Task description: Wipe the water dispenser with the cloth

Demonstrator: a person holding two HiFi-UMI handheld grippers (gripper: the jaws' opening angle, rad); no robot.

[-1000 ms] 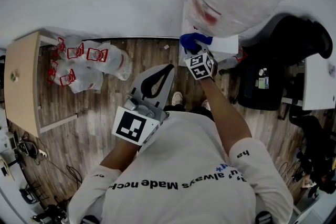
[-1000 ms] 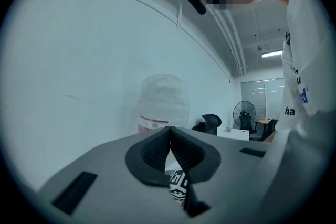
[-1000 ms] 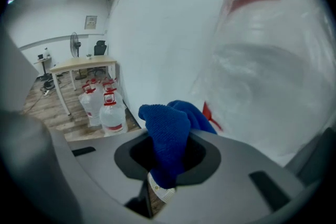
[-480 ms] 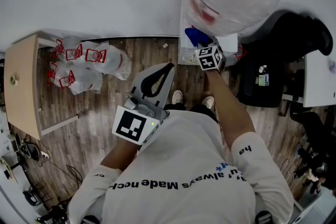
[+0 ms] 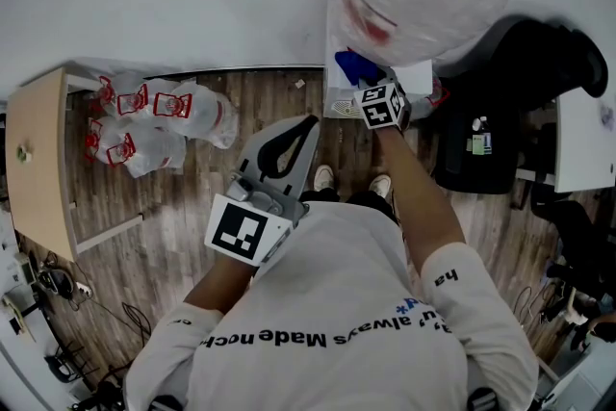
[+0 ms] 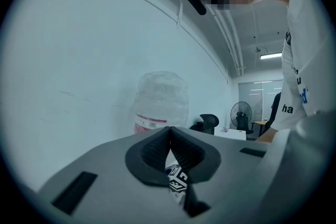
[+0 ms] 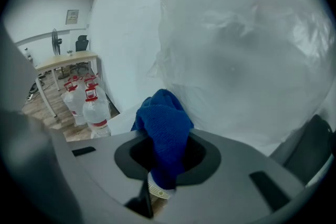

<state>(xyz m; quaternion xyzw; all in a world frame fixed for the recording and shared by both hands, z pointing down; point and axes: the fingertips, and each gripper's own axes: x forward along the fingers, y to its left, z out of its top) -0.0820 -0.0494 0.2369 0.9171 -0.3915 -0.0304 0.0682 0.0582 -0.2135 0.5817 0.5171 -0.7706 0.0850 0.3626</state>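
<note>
In right gripper (image 7: 167, 153), bunched terry cloth (image 7: 164, 126)

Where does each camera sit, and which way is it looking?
Head view: on the person's head, looking down at shirt, both arms, left gripper, right gripper.
Left gripper view: on that gripper, along shut jaws toward the water bottle; shirt at right.
Right gripper view: on that gripper, along jaws clamped on the blue cloth; no body clearly shows.
Shared: all see the bottle.
</note>
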